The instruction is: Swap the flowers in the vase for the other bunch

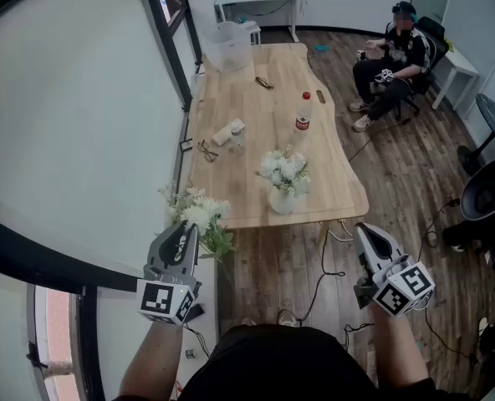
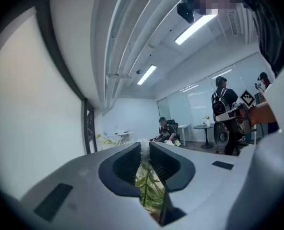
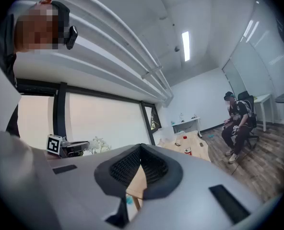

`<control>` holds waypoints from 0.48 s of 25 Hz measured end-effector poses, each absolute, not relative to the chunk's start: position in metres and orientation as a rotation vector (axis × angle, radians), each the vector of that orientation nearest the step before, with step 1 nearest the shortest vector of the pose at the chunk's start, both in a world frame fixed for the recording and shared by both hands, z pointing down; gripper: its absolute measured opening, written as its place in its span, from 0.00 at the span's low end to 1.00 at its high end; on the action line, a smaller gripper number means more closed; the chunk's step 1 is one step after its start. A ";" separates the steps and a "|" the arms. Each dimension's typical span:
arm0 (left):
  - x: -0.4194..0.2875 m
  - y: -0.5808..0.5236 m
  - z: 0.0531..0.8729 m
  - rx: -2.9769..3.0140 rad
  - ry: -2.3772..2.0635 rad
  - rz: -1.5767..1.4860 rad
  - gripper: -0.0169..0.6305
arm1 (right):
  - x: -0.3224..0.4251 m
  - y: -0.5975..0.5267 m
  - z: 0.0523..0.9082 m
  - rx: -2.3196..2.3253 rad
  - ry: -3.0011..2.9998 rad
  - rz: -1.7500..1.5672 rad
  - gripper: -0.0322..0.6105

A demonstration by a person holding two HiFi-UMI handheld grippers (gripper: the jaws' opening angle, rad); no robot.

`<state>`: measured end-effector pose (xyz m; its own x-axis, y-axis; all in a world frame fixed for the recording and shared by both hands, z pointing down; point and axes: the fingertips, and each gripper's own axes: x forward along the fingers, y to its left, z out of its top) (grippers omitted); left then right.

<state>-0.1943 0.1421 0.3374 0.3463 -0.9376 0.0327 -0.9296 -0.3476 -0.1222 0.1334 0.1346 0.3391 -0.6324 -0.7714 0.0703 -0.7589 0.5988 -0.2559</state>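
A white vase (image 1: pixel 281 201) with a bunch of white flowers (image 1: pixel 284 170) stands near the front edge of the wooden table (image 1: pixel 256 111). My left gripper (image 1: pixel 185 229) is shut on the stems of a second bunch of white flowers with green leaves (image 1: pixel 199 215), held off the table's near left corner. In the left gripper view those leafy stems (image 2: pixel 147 183) run between the closed jaws of the left gripper (image 2: pixel 145 150). My right gripper (image 1: pixel 363 229) hovers over the floor to the right of the table, shut and empty; in the right gripper view its jaws (image 3: pixel 141 150) meet with nothing between them.
On the table are a red-capped bottle (image 1: pixel 303 113), a clear plastic box (image 1: pixel 228 45), glasses (image 1: pixel 207 150) and a rolled cloth (image 1: pixel 227 133). A person sits on a chair (image 1: pixel 394 57) at the back right. Cables (image 1: pixel 323 266) lie on the floor; a fan (image 1: pixel 487 194) stands at the right.
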 end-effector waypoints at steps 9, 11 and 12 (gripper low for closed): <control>-0.161 0.153 0.351 -2.488 1.789 -0.204 0.11 | 0.145 0.140 0.349 -1.200 2.827 -0.447 0.09; -0.157 0.153 0.352 -2.475 1.808 -0.205 0.11 | 0.152 0.138 0.350 -1.186 2.815 -0.460 0.09; -0.155 0.153 0.352 -2.469 1.817 -0.205 0.11 | 0.155 0.137 0.351 -1.176 2.804 -0.475 0.09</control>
<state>-0.1549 0.1529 0.3523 0.2922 -0.9541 0.0662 -0.9448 -0.2987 -0.1346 0.1549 0.1369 0.3513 -0.7063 -0.7055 0.0591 -0.6856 0.6608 -0.3054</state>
